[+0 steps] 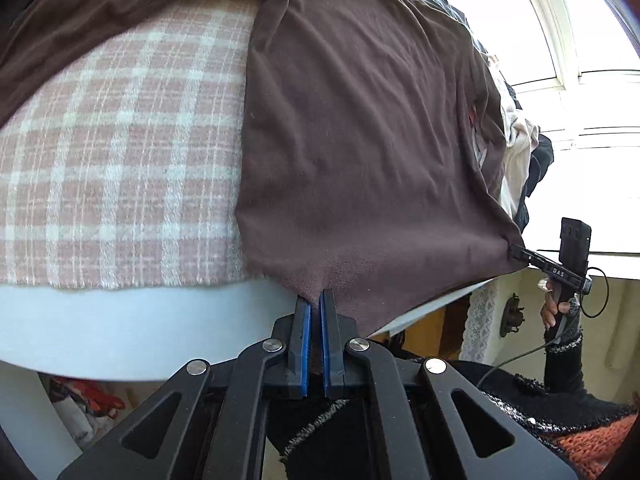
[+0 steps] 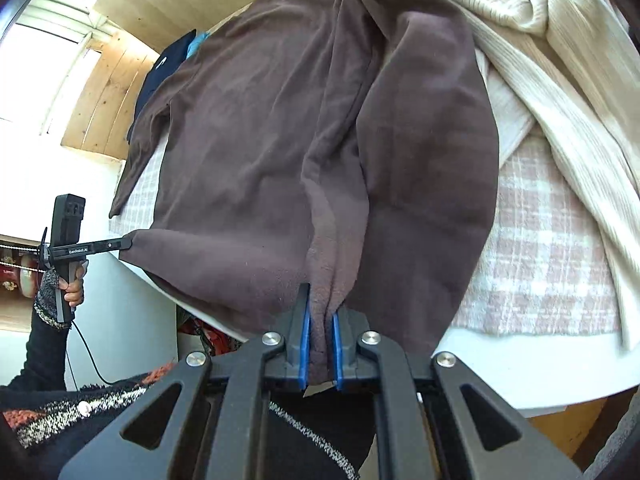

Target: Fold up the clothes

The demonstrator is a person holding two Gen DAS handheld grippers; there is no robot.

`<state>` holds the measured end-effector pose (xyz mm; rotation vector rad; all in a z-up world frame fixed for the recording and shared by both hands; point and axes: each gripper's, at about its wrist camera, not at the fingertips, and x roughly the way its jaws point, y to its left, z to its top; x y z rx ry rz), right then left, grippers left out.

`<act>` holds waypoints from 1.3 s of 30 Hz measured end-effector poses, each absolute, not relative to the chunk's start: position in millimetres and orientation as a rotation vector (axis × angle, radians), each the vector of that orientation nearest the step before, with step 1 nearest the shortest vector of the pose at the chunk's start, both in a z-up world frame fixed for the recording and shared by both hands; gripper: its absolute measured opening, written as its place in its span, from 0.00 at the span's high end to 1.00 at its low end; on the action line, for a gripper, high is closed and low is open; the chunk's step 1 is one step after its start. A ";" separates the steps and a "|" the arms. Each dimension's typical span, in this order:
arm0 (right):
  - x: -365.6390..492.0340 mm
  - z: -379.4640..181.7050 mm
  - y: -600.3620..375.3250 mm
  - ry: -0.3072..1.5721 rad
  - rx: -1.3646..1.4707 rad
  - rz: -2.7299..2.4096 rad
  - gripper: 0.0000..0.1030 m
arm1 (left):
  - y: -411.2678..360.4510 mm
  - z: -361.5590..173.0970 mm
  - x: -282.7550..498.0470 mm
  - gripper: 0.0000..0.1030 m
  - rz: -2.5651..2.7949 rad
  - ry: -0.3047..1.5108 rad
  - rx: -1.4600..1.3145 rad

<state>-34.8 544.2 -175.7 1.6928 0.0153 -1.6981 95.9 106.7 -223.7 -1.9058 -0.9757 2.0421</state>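
A brown fleece garment [image 1: 360,128] lies spread over a pink and white checked blanket [image 1: 120,160] on a white table. My left gripper [image 1: 317,300] is shut on one bottom corner of the garment's hem. My right gripper [image 2: 320,308] is shut on a bunched fold of the same hem [image 2: 320,280] at the other corner. Each wrist view shows the other gripper off to the side: the right gripper [image 1: 516,251] pinching the hem, and the left gripper [image 2: 126,243] doing likewise. A sleeve [image 2: 136,152] hangs out to the left in the right wrist view.
A cream ribbed sweater [image 2: 560,60] lies heaped beside the brown garment. Dark blue clothes [image 2: 168,68] lie at the far end. The white table edge [image 1: 140,320] runs just in front of my grippers. A bright window [image 1: 580,40] stands behind, with a person's knitted sleeves below.
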 end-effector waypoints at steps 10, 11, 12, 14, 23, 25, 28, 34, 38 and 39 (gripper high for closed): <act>-31.7 -236.9 543.9 0.189 1.834 -1.759 0.88 | 111.2 -268.1 104.8 0.93 1.982 -0.963 -2.080; -29.2 -236.0 540.7 0.233 1.840 -1.747 0.83 | 110.5 -265.4 109.6 0.92 1.990 -0.942 -2.081; -25.8 -232.2 538.6 0.279 1.838 -1.739 0.75 | 109.4 -261.6 114.6 0.90 2.000 -0.927 -2.082; -19.5 -217.9 539.0 0.341 1.831 -1.731 0.71 | 106.7 -250.5 123.3 0.90 2.034 -0.908 -2.076; -34.6 -168.8 468.0 0.371 1.500 -1.778 0.69 | 165.1 -226.4 86.4 0.89 2.174 -0.711 -1.867; -38.6 -186.2 436.8 0.442 1.464 -1.761 0.69 | 187.1 -240.8 71.3 0.89 2.150 -0.677 -1.865; -50.9 -216.4 417.5 0.502 1.495 -1.739 0.69 | 197.4 -255.0 71.9 0.89 2.168 -0.612 -1.903; -67.7 -232.7 441.2 0.573 1.602 -1.716 0.69 | 174.6 -263.8 93.5 0.92 2.180 -0.717 -1.963; -76.1 -187.7 405.0 0.614 1.473 -1.660 0.69 | 128.2 -229.9 112.4 0.90 2.358 -0.791 -1.922; -77.9 -171.7 386.7 0.633 1.399 -1.649 0.68 | 111.3 -219.5 117.4 0.86 2.417 -0.811 -1.908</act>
